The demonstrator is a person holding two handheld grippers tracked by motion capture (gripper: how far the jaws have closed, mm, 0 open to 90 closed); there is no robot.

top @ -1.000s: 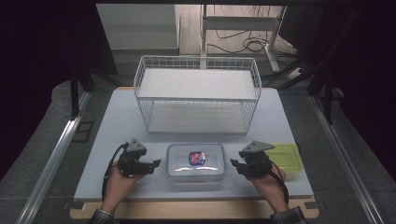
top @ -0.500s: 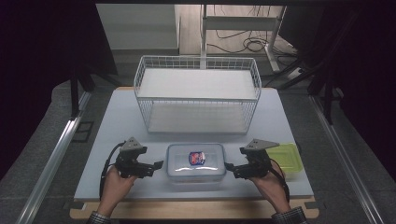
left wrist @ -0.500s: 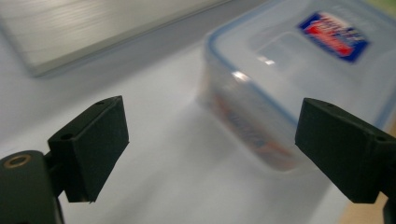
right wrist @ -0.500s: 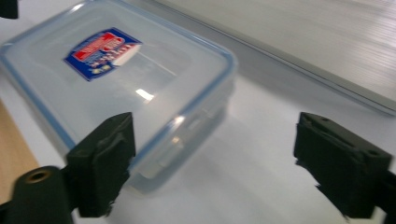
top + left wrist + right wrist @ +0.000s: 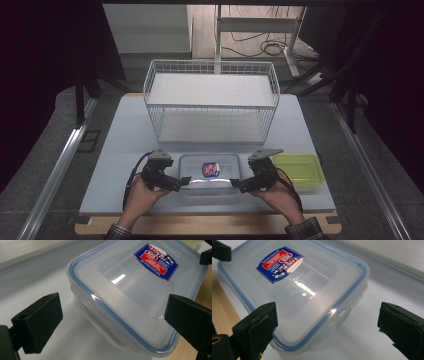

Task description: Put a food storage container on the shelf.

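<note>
A clear plastic container [image 5: 210, 172] with a blue-sealed lid and a red and blue label lies near the table's front edge. My left gripper [image 5: 181, 182] is at its left end and my right gripper [image 5: 236, 185] at its right end. In the left gripper view the container [image 5: 130, 282] has its near corner between the wide black jaws of the left gripper [image 5: 112, 320], and the pads stand clear of it. In the right gripper view a corner of the container [image 5: 294, 290] also lies between the parted jaws of the right gripper [image 5: 328, 327], untouched. Both pairs of jaws have just been opening.
A white wire basket [image 5: 210, 100] stands behind the container at mid-table. A green lidded box [image 5: 296, 170] sits just right of my right hand. The wooden front edge [image 5: 210, 225] runs under my forearms.
Both grippers have moved inward toward the container, the left one to the right and the right one to the left. The container has stayed where it was.
</note>
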